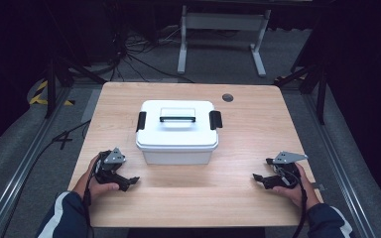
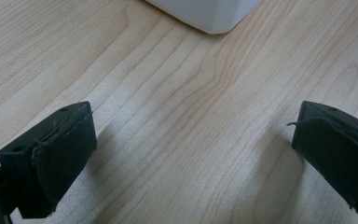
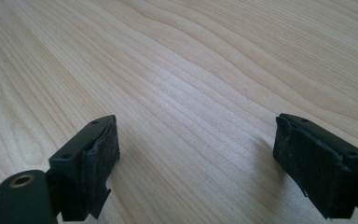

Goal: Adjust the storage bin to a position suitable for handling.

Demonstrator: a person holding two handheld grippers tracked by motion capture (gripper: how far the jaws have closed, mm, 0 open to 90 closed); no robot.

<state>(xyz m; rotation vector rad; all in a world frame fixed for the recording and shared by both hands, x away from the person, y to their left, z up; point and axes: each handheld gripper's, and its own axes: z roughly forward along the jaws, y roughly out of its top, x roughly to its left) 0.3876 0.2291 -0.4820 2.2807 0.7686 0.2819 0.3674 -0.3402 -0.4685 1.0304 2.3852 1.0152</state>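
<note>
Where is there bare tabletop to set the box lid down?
Bare wood lies right of the white box, out to the table's right edge, and along the near edge between the left hand-held gripper and right hand-held gripper. The strip left of the box is narrower. Nowhere is crowded.

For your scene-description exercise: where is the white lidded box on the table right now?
In the high view the white box sits at the middle of the wooden table, ahead of and between the left gripper and right gripper, nearer the left one.

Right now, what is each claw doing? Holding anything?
Left claw: open, holding nothing, near the box.
Right claw: open, holding nothing, over the table.
</note>
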